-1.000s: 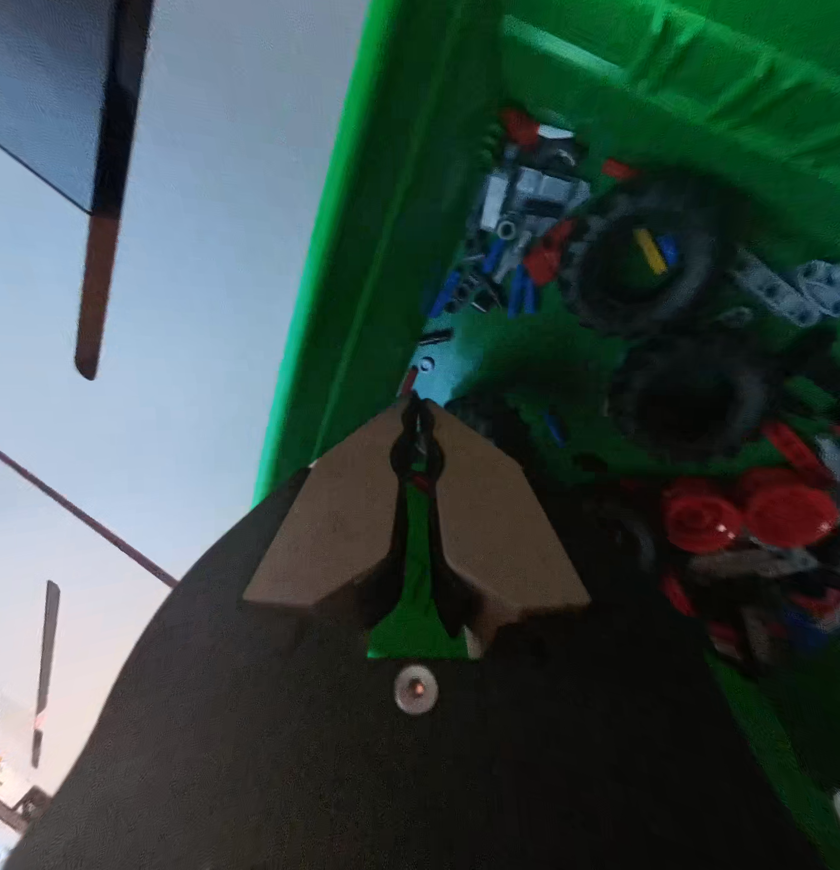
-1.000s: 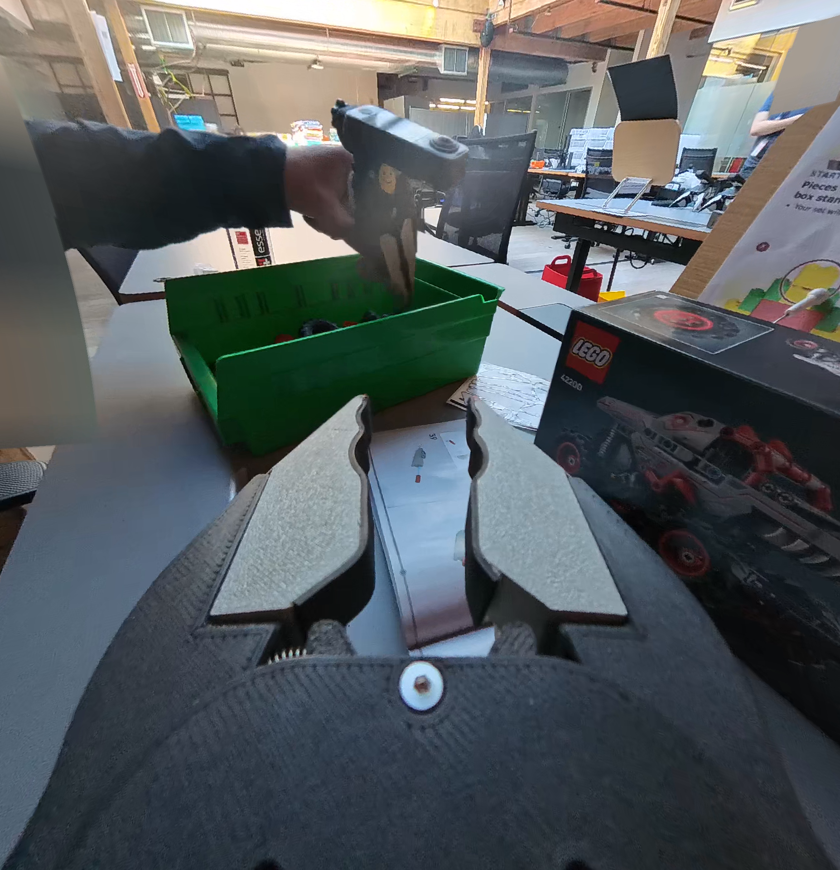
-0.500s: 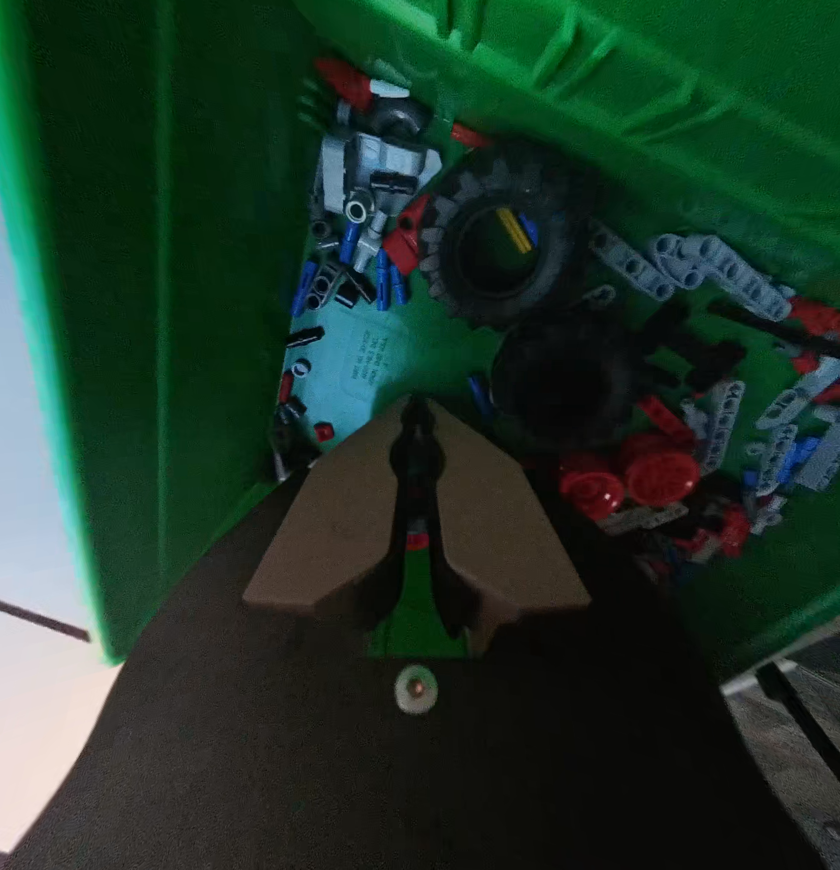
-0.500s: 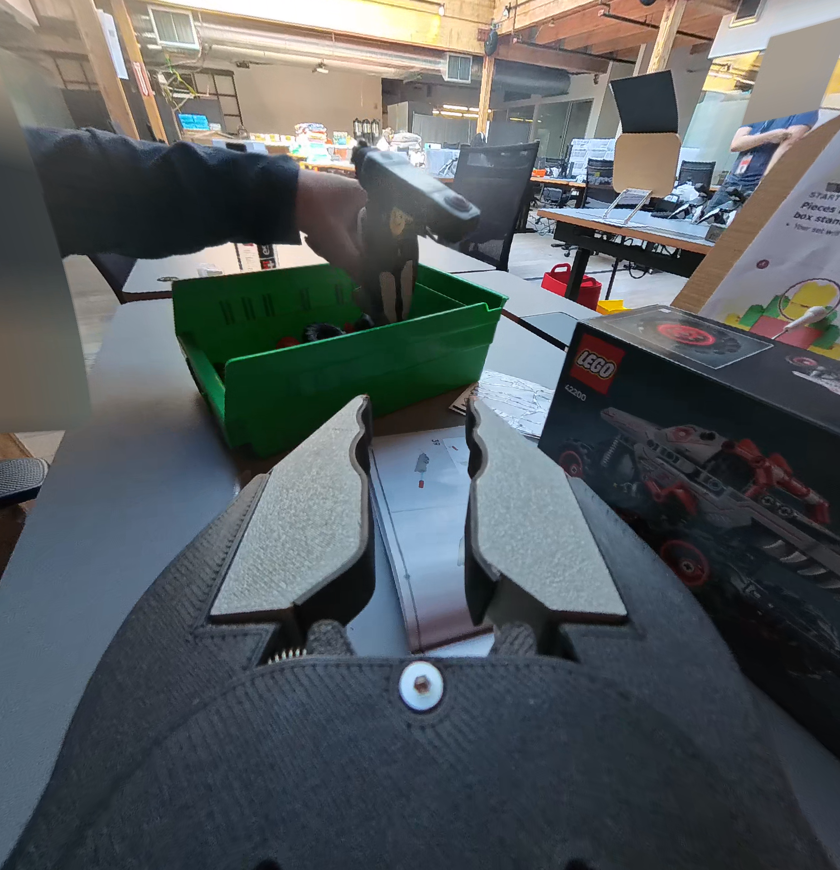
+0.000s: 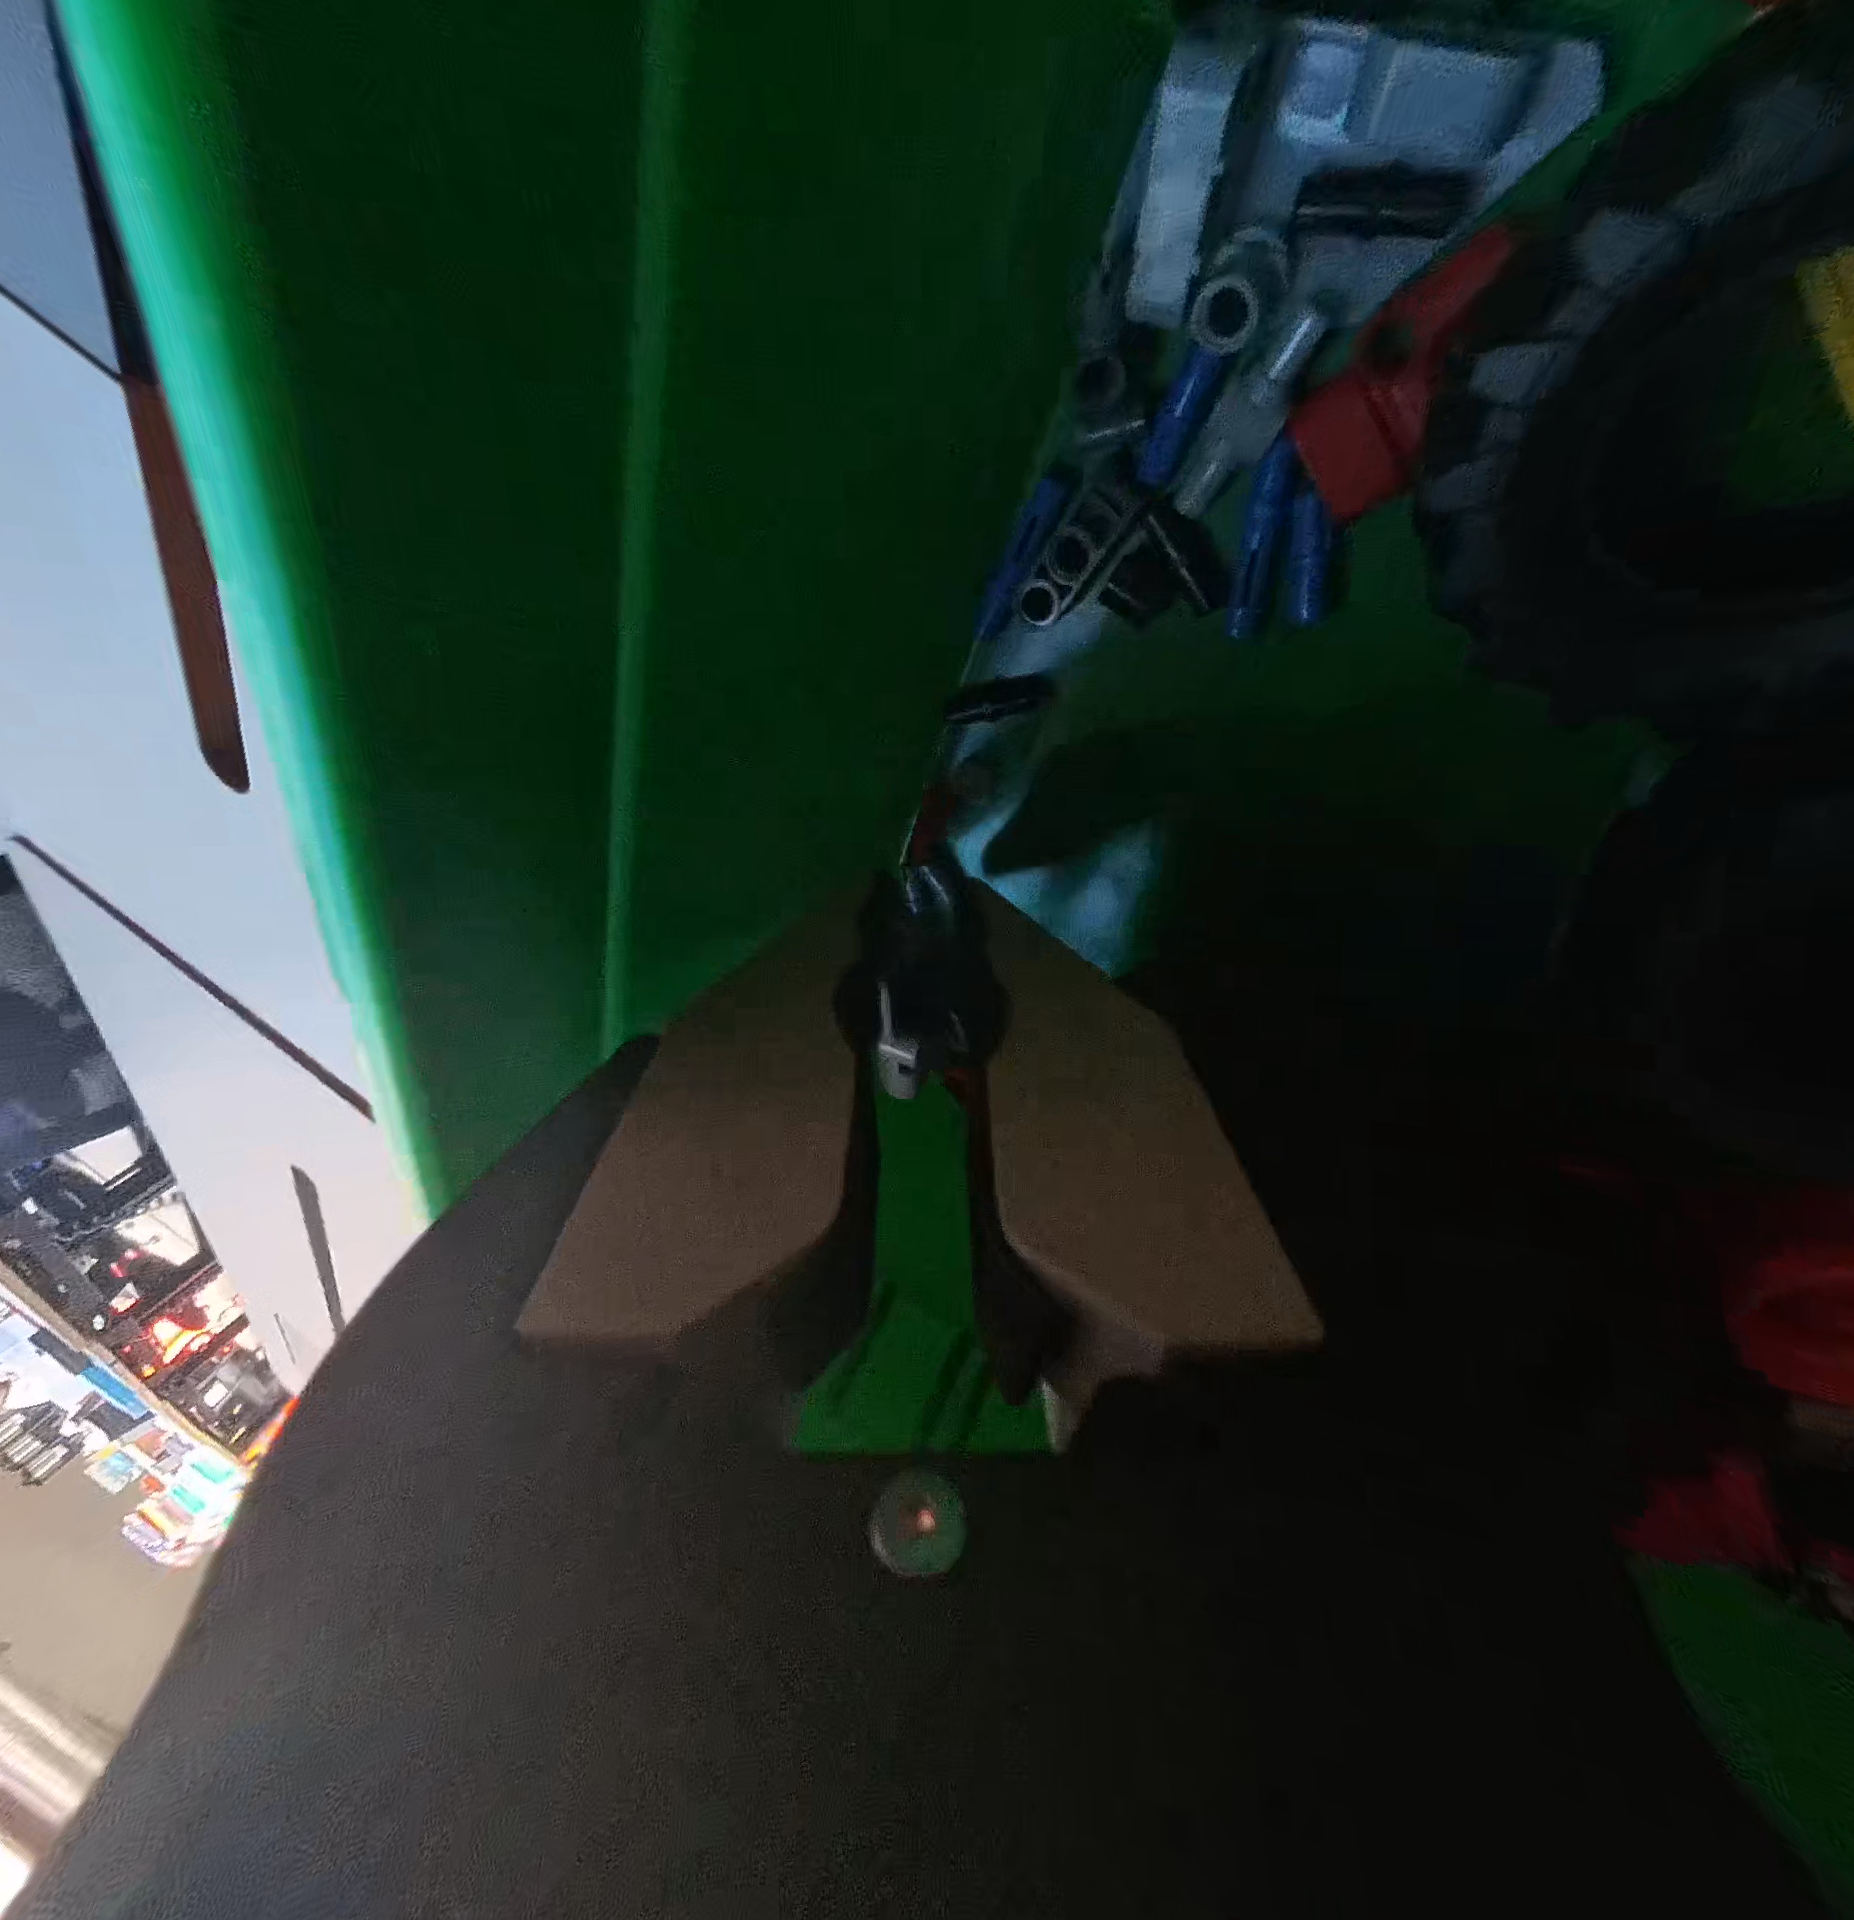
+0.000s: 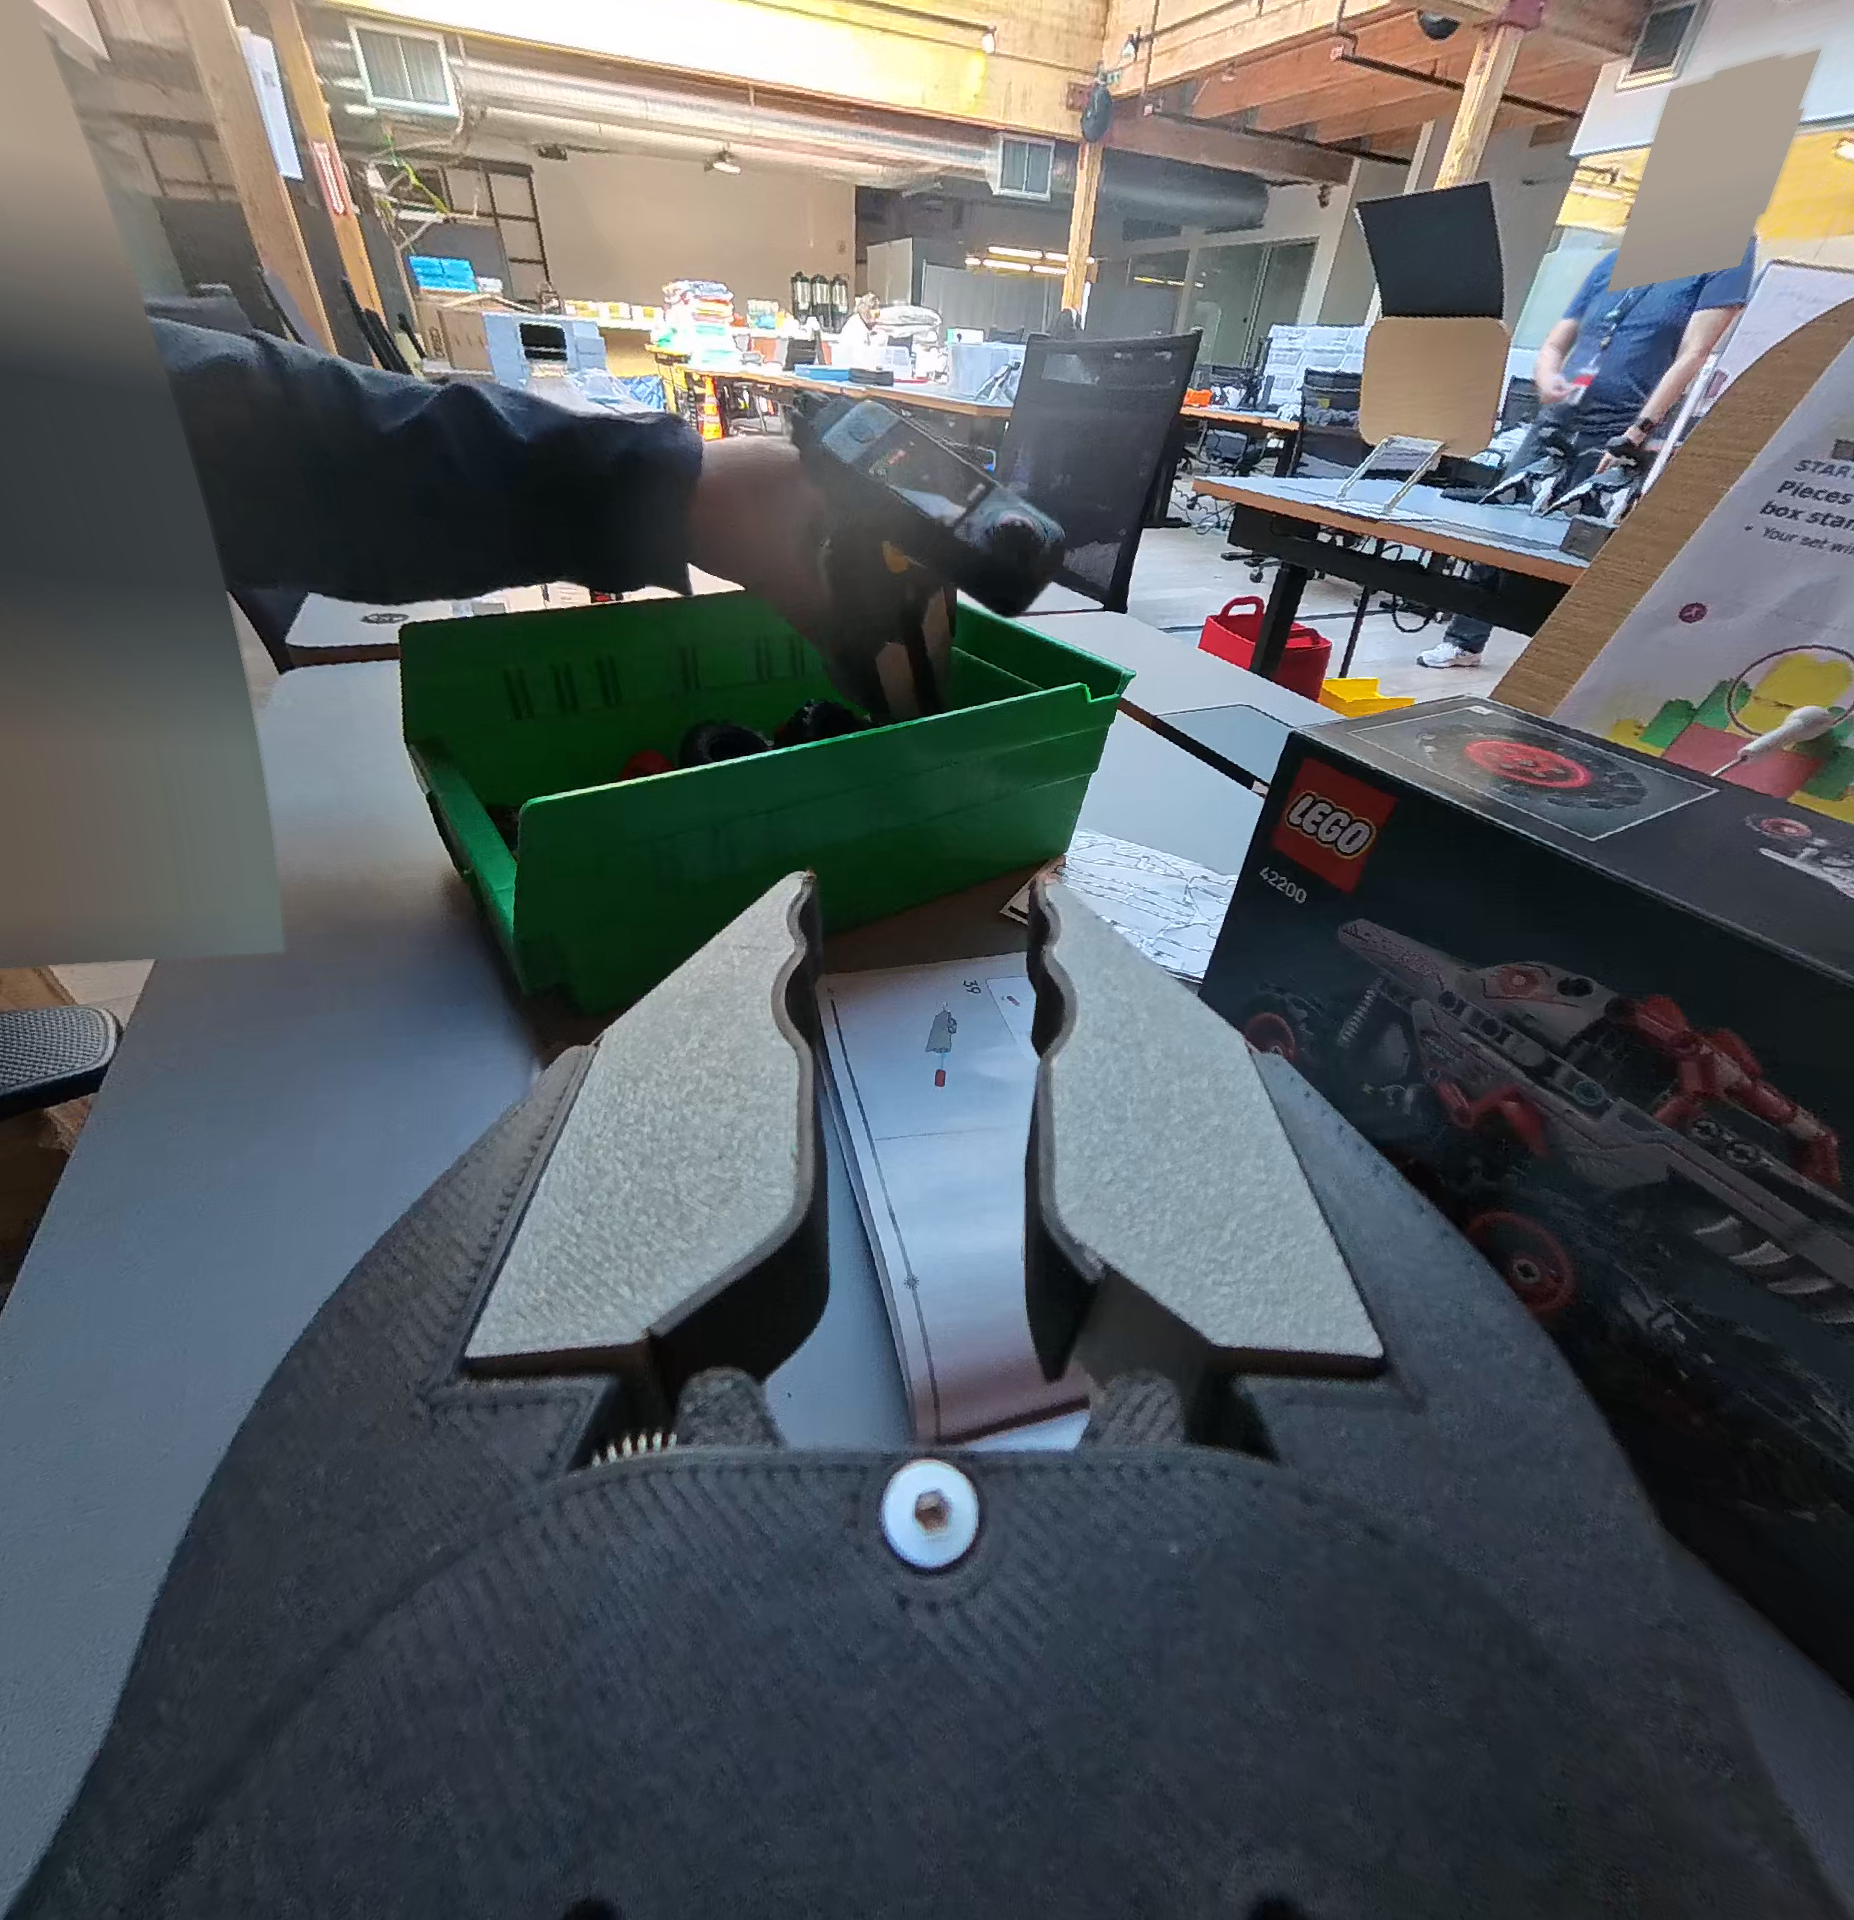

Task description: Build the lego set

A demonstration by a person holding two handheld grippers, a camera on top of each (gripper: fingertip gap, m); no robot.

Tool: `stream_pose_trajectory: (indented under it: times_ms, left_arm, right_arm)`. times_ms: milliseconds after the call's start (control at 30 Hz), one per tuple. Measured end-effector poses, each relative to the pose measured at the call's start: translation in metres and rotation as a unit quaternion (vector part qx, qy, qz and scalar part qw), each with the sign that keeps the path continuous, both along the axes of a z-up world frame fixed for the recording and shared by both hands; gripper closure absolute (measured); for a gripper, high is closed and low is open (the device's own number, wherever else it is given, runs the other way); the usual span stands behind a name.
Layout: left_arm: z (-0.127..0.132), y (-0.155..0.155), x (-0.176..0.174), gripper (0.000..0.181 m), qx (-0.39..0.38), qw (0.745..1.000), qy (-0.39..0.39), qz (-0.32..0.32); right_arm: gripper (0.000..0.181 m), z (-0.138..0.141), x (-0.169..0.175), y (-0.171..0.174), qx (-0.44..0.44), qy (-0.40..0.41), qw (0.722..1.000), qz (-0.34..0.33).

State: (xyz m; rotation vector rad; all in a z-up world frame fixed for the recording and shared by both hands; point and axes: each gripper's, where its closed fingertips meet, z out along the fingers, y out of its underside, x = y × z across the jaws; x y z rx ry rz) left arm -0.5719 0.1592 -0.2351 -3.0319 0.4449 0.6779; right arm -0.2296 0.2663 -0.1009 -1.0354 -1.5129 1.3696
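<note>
My left gripper [image 5: 918, 904] is shut, down inside the green bin [image 5: 487, 520] close to its side wall. A small light-grey piece [image 5: 897, 1049] shows in the gap behind the tips; I cannot tell if it is held. Loose parts lie ahead: blue pins [image 5: 1172, 416], a grey block [image 5: 1370, 104], black tyres [image 5: 1681, 468] and red wheel hubs [image 5: 1796, 1320]. In the right wrist view the left gripper [image 6: 907, 665] dips into the bin [image 6: 798, 821]. My right gripper [image 6: 923, 899] is open and empty above the instruction booklet [image 6: 933, 1091].
The black Lego set box [image 6: 1525, 987] stands close on the right of the grey table [image 6: 227, 1143]. A crinkled sheet [image 6: 1141, 883] lies between box and bin. A cardboard sign [image 6: 1785, 540] leans behind the box. A black chair [image 6: 1099, 436] stands beyond the bin. The left gripper's tips are roughly 40 cm from the right gripper's. The grey block [image 5: 1370, 104] sits 11 cm or so from the ends of my left fingers.
My left gripper has gone down from above the bin's rim to deep inside it, near the side wall. My right gripper has stayed open in place over the booklet.
</note>
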Motion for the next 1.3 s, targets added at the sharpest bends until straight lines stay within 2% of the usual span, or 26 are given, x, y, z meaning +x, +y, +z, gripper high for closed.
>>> stream_pose_trajectory:
  times_ms: [100,267,367,567,833,1033,1167,1300]
  left_arm:
    - [-0.003,-0.001,-0.003,0.180,-0.020,0.999,0.017,-0.019]
    - [-0.007,0.000,-0.006,0.181,-0.037,0.998,0.037,-0.041]
    - [-0.008,0.004,-0.004,0.181,-0.040,0.995,0.048,-0.080]
    - [-0.006,0.011,0.014,0.181,-0.017,0.990,0.016,-0.140]
    - [-0.001,0.012,0.003,0.181,0.008,0.998,0.014,-0.061]
    - [-0.010,0.016,0.010,0.181,0.022,0.999,-0.031,0.019]
    - [-0.012,0.026,0.011,0.181,0.037,0.999,0.002,0.009]
    - [-0.012,0.024,0.012,0.181,0.037,0.999,-0.005,-0.004]
  right_arm:
    - [0.145,0.001,0.001,-0.002,0.002,0.001,1.000,0.002]
    - [0.145,0.004,0.002,-0.004,0.005,0.006,1.000,0.004]
    - [0.145,0.004,0.003,-0.005,0.004,0.006,1.000,0.006]
    - [0.145,0.006,0.004,-0.005,0.006,0.010,1.000,0.005]
    - [0.146,0.007,0.004,-0.005,0.005,0.012,1.000,0.005]
    - [0.146,0.007,0.004,-0.006,0.007,0.012,1.000,0.006]
    - [0.147,0.008,0.005,-0.007,0.010,0.015,1.000,0.006]
    - [0.147,0.009,0.005,-0.007,0.010,0.016,1.000,0.006]
